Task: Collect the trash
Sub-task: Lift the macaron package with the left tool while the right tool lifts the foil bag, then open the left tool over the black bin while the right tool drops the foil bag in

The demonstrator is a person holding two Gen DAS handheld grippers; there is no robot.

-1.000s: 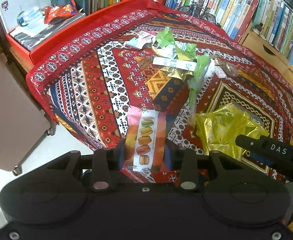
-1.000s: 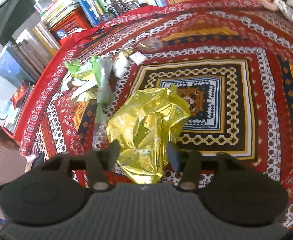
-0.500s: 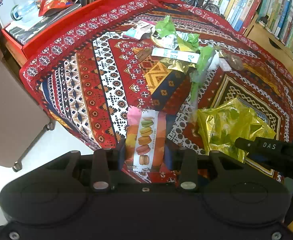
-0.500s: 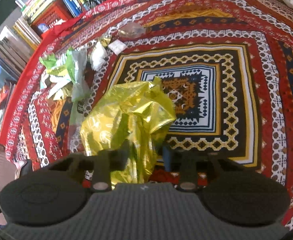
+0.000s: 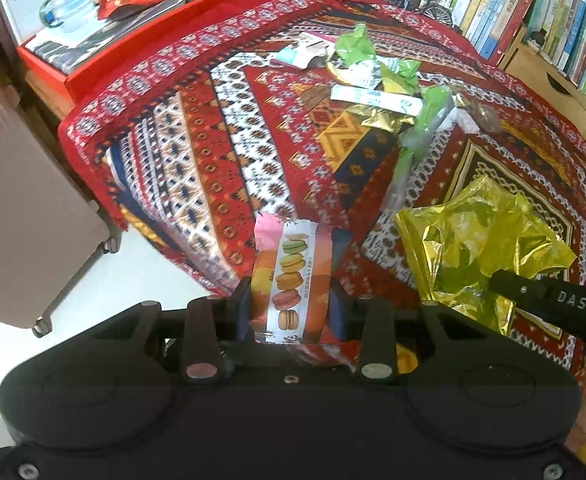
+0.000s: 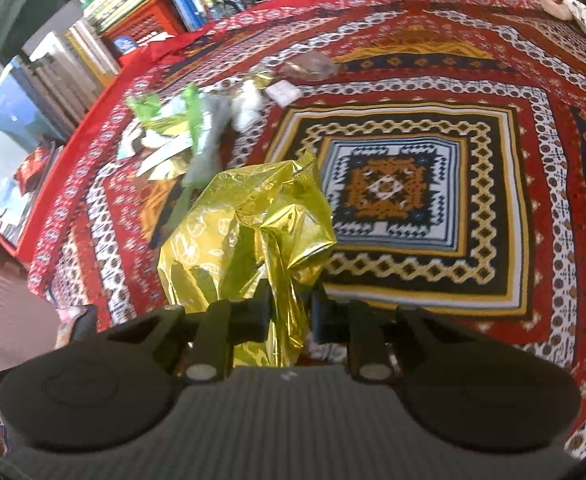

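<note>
Gold foil fills the lower middle of the right wrist view: a crumpled yellow-gold foil wrapper (image 6: 249,232) is pinched at its twisted lower end by the right gripper (image 6: 291,316), whose two black fingers are drawn in tight on it, so the wrapper stands up above the patterned red tablecloth (image 6: 493,60). In the left wrist view the same wrapper (image 5: 481,240) shows at the lower right of the frame, with the other tool's black finger marked "DAS" reaching in from the right edge onto it. At the bottom centre of that view the left gripper (image 5: 291,312) is clamped on a macaron packet (image 5: 291,276), a pink and orange pack printed with a column of macarons, held upright between the two finger pads near the cloth's hanging edge. Farther up the table, in the upper middle of the left view, lies a heap of loose trash (image 5: 373,76): green wrappers, a white paper strip, a scrap of gold foil and clear plastic, all resting on the cloth and well apart from both grippers. The same heap (image 6: 189,132) sits in the upper left of the right view. A row of books (image 5: 513,4) lines the far edge, and a beige suitcase (image 5: 21,208) stands on the floor at the left.
</note>
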